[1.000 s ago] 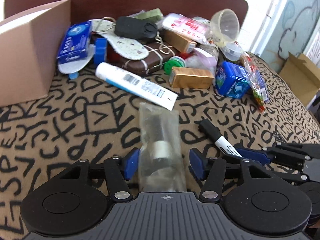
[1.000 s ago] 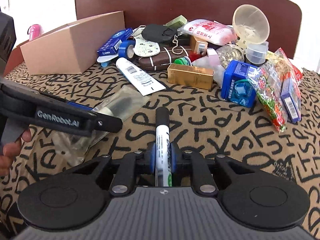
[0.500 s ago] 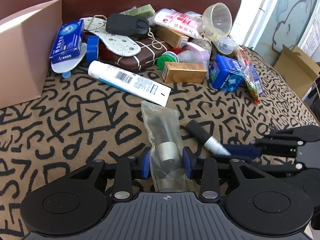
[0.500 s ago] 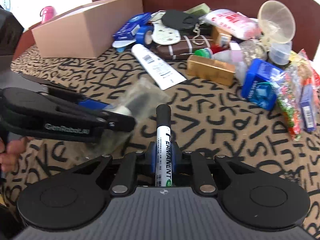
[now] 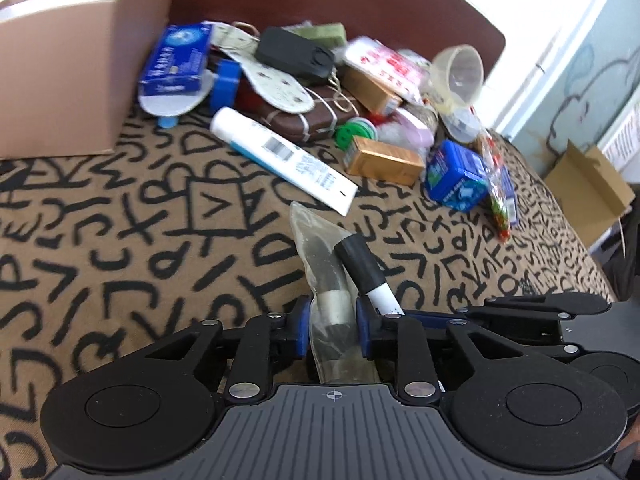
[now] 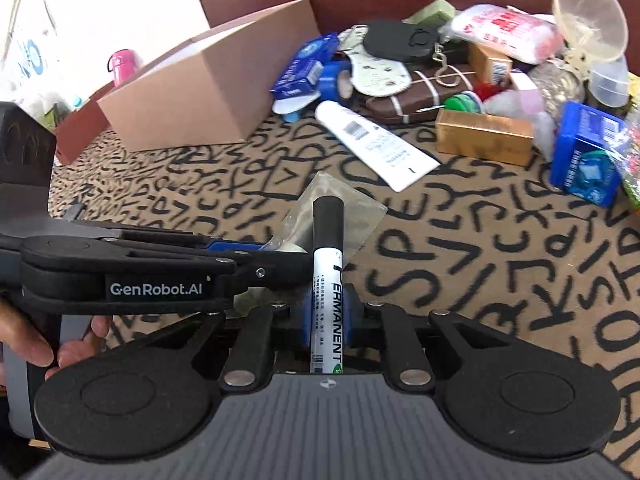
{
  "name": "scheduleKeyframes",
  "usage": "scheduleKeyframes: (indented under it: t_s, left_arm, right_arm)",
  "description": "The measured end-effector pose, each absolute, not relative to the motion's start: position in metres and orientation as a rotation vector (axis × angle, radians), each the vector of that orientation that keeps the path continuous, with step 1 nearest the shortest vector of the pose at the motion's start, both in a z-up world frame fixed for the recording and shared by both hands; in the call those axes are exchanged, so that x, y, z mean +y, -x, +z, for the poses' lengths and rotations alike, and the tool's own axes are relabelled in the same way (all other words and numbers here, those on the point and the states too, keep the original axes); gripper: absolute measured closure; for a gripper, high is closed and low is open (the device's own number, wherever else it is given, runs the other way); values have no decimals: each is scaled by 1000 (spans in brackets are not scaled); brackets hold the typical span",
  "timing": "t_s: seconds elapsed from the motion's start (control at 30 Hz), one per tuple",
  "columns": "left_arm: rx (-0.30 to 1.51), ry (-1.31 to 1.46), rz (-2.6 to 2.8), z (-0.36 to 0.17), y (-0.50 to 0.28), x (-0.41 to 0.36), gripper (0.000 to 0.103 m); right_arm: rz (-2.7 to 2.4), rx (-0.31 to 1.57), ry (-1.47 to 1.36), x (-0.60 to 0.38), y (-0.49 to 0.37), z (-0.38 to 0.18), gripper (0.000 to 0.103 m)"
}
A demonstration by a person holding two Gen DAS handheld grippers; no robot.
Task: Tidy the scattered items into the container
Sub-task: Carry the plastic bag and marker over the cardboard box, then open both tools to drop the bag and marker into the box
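Both tools are clamped, left tool (image 5: 333,316) on a clear pouch (image 5: 320,240), right tool (image 6: 327,312) on a permanent marker (image 6: 328,264); next, carry both to the cardboard box (image 6: 208,80).

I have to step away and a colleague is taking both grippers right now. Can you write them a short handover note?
Left gripper: shut on the clear plastic bag, held just above the patterned cloth.
Right gripper: shut on the marker, its cap beside the bag.
Cardboard box: far left on the cloth, open side facing away, so its contents cannot be seen.
Done: both items gripped; neither is in the box yet.
Left: put bag and marker in the box, then clear the pile, including the white tube, gold box and blue box.
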State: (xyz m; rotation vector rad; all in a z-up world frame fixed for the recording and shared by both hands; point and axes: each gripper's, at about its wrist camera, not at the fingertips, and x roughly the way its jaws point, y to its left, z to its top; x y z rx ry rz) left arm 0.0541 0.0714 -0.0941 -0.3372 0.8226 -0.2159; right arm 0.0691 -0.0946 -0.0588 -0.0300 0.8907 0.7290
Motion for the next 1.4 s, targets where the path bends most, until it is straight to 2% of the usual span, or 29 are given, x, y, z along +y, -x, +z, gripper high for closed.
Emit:
scheduleKeyframes:
  t_s: [0.3, 0.57, 0.97, 1.17, 1.4]
  left_arm:
    - [705, 368, -152, -61, -32, 106, 85]
    - [536, 344, -66, -6, -31, 150, 85]
    - [337, 276, 76, 77, -81, 225, 85]
    - [359, 275, 92, 71, -131, 250, 86]
    - [461, 315, 87, 31, -172, 271, 87]
  right_arm:
    - [809, 821, 24, -62, -67, -31, 86]
    - [886, 644, 83, -10, -79, 21, 86]
    - [930, 441, 150, 83, -139, 105, 86]
    - [883, 513, 119, 121, -190, 88, 86]
    - [833, 647, 91, 146, -233, 42, 85]
